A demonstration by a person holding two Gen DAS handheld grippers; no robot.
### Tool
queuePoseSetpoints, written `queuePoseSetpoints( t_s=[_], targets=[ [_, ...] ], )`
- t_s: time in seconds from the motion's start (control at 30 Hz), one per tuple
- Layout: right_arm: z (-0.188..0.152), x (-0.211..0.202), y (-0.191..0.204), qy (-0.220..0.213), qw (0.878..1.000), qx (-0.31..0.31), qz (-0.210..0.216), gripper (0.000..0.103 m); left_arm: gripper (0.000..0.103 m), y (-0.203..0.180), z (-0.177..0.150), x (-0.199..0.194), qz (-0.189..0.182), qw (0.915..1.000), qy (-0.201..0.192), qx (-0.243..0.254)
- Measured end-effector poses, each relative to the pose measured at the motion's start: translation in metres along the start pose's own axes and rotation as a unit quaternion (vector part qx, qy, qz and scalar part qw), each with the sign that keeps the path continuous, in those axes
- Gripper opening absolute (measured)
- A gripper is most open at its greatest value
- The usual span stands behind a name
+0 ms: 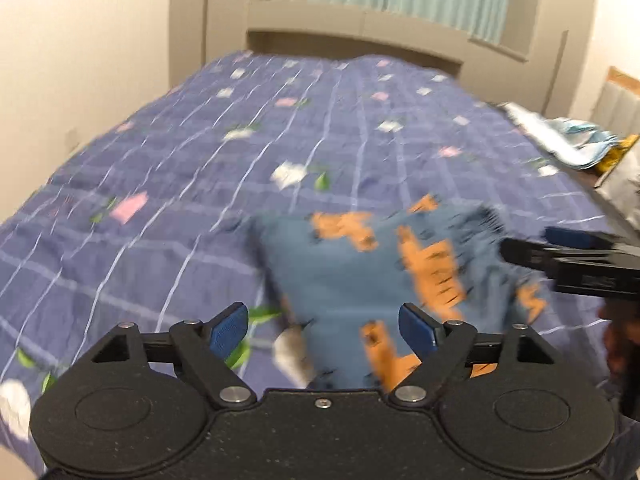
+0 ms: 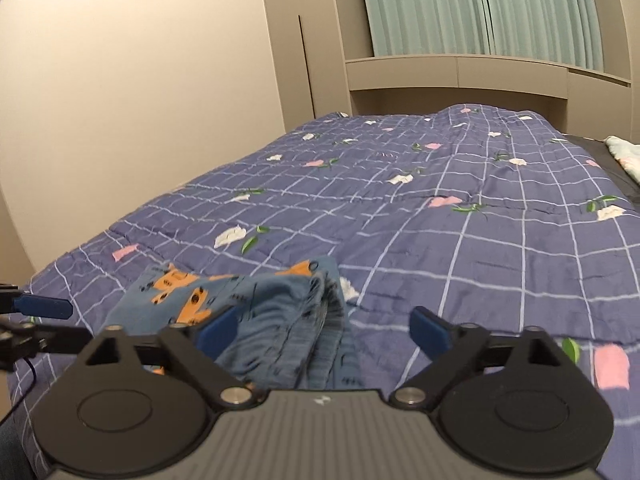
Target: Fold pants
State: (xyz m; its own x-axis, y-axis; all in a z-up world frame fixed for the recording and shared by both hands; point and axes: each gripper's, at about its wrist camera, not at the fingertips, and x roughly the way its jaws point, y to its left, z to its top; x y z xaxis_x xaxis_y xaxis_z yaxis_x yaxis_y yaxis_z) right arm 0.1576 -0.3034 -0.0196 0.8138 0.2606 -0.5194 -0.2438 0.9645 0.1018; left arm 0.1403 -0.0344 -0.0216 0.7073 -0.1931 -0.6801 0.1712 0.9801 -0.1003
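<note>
both grippers (image 1: 323, 326) (image 2: 324, 330) wide open w/ nothing held over pants (image 2: 280, 320); only left view shows clothes pile (image 1: 576, 140).

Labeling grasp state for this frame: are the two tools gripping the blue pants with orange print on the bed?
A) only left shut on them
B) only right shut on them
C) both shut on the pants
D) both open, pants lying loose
D: the left tool and right tool both show jaws spread wide, with the blue pants with orange print lying bunched on the purple checked floral quilt.
</note>
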Motion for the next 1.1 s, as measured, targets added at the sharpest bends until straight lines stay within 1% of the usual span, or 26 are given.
queuePoseSetpoints(
  t_s=[0.07, 0.13, 0.23, 0.4, 0.5, 0.6, 0.73, 0.8, 0.9, 1.1],
  targets=[
    [-0.005, -0.002, 0.006, 0.013, 1.000, -0.009, -0.023, 0.103, 0.084, 0.003, -0.004, 0.007, 0.006, 0.9998, 0.020, 0.002],
    [-0.010, -0.004, 0.009, 0.030, 0.998, -0.012, -0.057, 0.103, 0.085, 0.003, -0.010, 0.012, 0.009, 0.9994, 0.032, 0.007],
    [-0.021, -0.011, 0.006, 0.041, 0.996, -0.001, -0.074, 0.103, 0.089, 0.008, -0.020, 0.012, 0.004, 0.9994, 0.036, 0.000],
    [-0.026, -0.019, 0.001, 0.032, 0.997, 0.017, -0.068, 0.103, 0.092, 0.013, -0.020, 0.006, 0.000, 0.9996, 0.028, -0.009],
    [-0.019, -0.020, 0.006, 0.011, 0.998, 0.004, -0.069, 0.103, 0.096, 0.013, -0.013, 0.005, 0.002, 0.9998, 0.015, -0.014],
    [-0.011, -0.013, 0.011, 0.000, 0.998, -0.010, -0.064, 0.103, 0.099, 0.012, -0.001, 0.009, 0.009, 0.9997, 0.004, -0.024],
    [-0.001, 0.006, 0.017, -0.001, 0.998, -0.024, -0.057, 0.103, 0.102, 0.010, 0.016, 0.024, 0.022, 0.9992, -0.010, -0.031],
    [0.004, 0.016, 0.020, -0.004, 0.998, -0.026, -0.056, 0.103, 0.102, 0.010, 0.023, 0.036, 0.033, 0.9987, -0.006, -0.040],
    [0.009, 0.028, 0.022, -0.005, 0.998, -0.024, -0.060, 0.103, 0.102, 0.010, 0.030, 0.052, 0.037, 0.9979, 0.005, -0.053],
    [0.011, 0.048, 0.012, 0.006, 0.997, -0.008, -0.083, 0.103, 0.102, 0.011, 0.029, 0.069, 0.037, 0.9973, 0.020, -0.060]
  ],
)
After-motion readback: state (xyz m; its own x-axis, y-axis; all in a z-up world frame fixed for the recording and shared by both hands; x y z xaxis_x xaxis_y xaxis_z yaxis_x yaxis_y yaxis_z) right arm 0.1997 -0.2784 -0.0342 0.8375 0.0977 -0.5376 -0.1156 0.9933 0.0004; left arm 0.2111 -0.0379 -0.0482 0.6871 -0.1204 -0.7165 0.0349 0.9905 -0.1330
